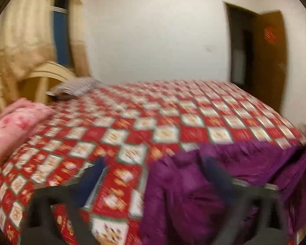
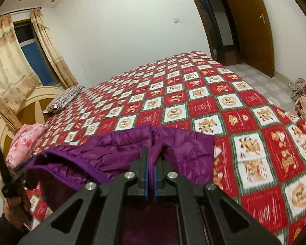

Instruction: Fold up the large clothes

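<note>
White walls [image 2: 122,30] enclosed the room. A bed [image 2: 193,94] with a red checked cover stood against a cream headboard [image 2: 40,96], two pillows beside it. Beige curtains [image 2: 6,61] framed a dark window [image 2: 36,61]; a brown door [image 2: 251,26] stood open over pale floor tiles [image 2: 261,77].

Purple jacket [image 2: 116,149] on a red-and-white checked bedspread [image 2: 193,102], pink pillow [image 2: 24,143]

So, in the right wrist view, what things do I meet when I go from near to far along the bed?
Black right gripper, shut on the purple padded jacket → red checked bedspread → grey striped pillow → white wall.
</note>
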Motion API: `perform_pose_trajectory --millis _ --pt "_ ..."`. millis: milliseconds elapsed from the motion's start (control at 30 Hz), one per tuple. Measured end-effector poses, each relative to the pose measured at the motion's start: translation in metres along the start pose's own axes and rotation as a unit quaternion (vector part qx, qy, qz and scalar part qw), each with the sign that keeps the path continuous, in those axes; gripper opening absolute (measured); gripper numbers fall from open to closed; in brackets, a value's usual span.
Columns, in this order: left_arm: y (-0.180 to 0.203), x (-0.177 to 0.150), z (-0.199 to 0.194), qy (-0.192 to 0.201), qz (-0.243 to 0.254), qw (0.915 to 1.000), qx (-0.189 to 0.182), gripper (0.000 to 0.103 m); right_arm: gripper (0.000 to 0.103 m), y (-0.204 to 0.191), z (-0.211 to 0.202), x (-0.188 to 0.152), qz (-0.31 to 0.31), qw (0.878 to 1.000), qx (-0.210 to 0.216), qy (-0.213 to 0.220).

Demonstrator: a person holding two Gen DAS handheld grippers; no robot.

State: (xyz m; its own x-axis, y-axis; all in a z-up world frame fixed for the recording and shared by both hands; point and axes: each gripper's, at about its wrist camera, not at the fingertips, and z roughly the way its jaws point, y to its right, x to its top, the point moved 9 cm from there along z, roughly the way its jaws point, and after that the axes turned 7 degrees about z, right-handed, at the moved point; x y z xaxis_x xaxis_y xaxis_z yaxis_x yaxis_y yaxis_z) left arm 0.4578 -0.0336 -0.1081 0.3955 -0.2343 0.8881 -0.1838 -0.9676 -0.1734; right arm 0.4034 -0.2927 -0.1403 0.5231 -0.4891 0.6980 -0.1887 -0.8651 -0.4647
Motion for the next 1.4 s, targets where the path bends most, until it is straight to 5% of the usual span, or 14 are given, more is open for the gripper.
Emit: perform_pose_trajectory --millis 267,333,400,433,633,733,800,1033,1200,1400 --pt "-0.004 -0.003 0.067 -0.059 0.03 0.9946 0.08 0.102 0.007 0.007 0.07 0.025 0.001 0.999 -0.037 0.021" --pt "0.001 -0.004 0.075 -0.075 0.02 0.9945 0.071 0.102 0.026 0.008 0.085 0.029 0.006 0.998 -0.058 0.016" --pt "0.009 0.0 0.071 -0.068 0.015 0.9954 0.065 0.102 0.064 0.003 0.085 0.032 0.012 0.998 -0.056 0.026" --pt "0.016 0.001 0.069 -0.065 0.019 0.9957 0.064 0.102 0.069 -0.003 0.079 0.036 0.008 0.997 -0.065 0.044" --pt "0.035 0.014 0.047 -0.026 0.048 0.9927 0.107 0.102 0.068 -0.067 0.071 0.014 -0.052 0.997 -0.04 0.031" --pt "0.03 0.025 0.036 0.002 0.034 0.9911 0.128 0.102 0.053 -0.109 0.088 -0.019 -0.113 0.993 -0.012 -0.017" --pt "0.035 0.024 0.044 -0.01 0.028 0.994 0.106 0.102 0.048 -0.12 0.101 -0.03 -0.131 0.991 -0.018 -0.029" --pt "0.079 -0.007 0.1 -0.064 0.098 0.9899 0.08 0.102 0.046 -0.095 0.166 -0.049 -0.151 0.982 -0.095 -0.057" --pt "0.089 -0.042 0.147 -0.119 0.102 0.9845 0.078 0.102 0.046 -0.076 0.177 -0.05 -0.119 0.986 -0.096 -0.063" --pt "0.093 -0.053 0.16 -0.133 0.089 0.985 0.064 0.102 0.046 -0.072 0.187 -0.051 -0.108 0.988 -0.092 -0.062"
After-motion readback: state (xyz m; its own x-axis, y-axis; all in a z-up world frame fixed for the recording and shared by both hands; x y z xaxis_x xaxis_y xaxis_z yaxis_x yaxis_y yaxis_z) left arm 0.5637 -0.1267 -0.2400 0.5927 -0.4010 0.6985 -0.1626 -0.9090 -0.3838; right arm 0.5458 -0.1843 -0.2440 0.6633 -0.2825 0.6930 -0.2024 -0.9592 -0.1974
